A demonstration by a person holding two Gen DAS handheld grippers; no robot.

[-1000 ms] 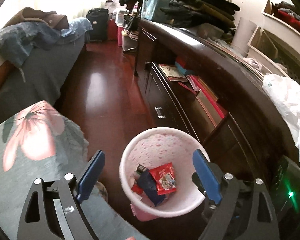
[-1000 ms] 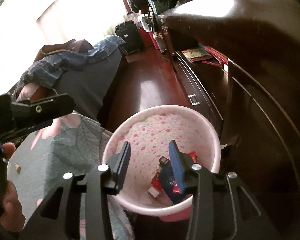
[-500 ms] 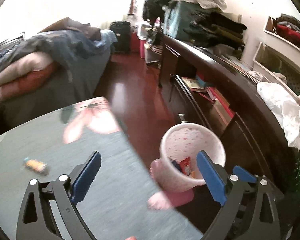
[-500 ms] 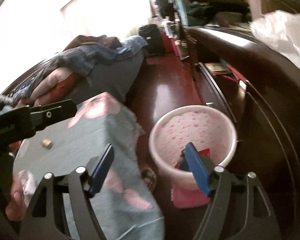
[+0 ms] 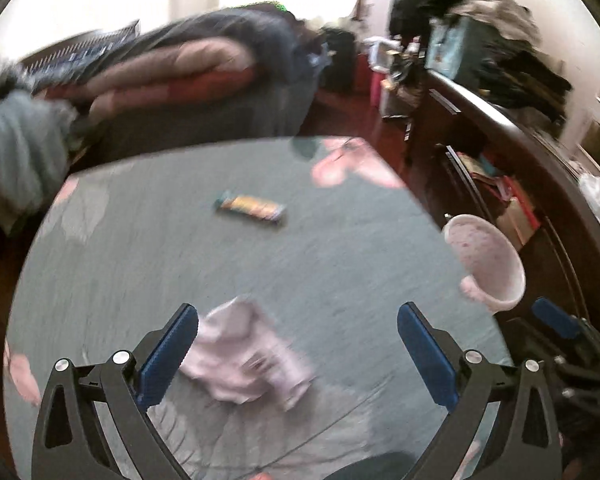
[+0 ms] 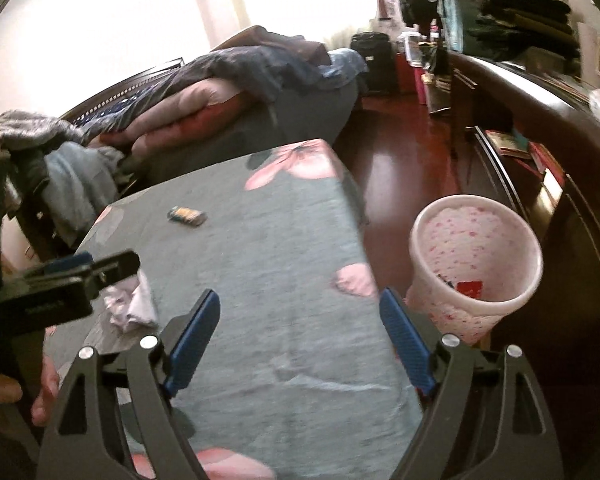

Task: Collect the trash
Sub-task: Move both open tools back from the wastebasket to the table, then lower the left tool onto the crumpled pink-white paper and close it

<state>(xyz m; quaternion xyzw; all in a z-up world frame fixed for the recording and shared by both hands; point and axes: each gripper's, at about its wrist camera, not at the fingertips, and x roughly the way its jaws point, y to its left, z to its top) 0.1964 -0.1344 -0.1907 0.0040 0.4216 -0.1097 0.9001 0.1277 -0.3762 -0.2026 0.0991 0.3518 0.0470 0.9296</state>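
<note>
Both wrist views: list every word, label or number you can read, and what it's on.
None reads clearly.
Snack wrapper on the floral cloth: print blurred.
Crumpled pink wrapper: dark marks, blurred.
Left claw body: small white lettering, too small.
Red packet in the bin: illegible.

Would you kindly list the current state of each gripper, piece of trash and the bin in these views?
Left gripper: open, empty; jaws just opened wider.
Right gripper: open, empty; jaws just opened.
Crumpled pale pink wrapper: lying loose on the grey floral tablecloth, near the left gripper.
Small orange-and-teal snack wrapper: lying flat farther back on the cloth.
Pink speckled plastic bin: upright on the floor beside the table, trash inside.
</note>
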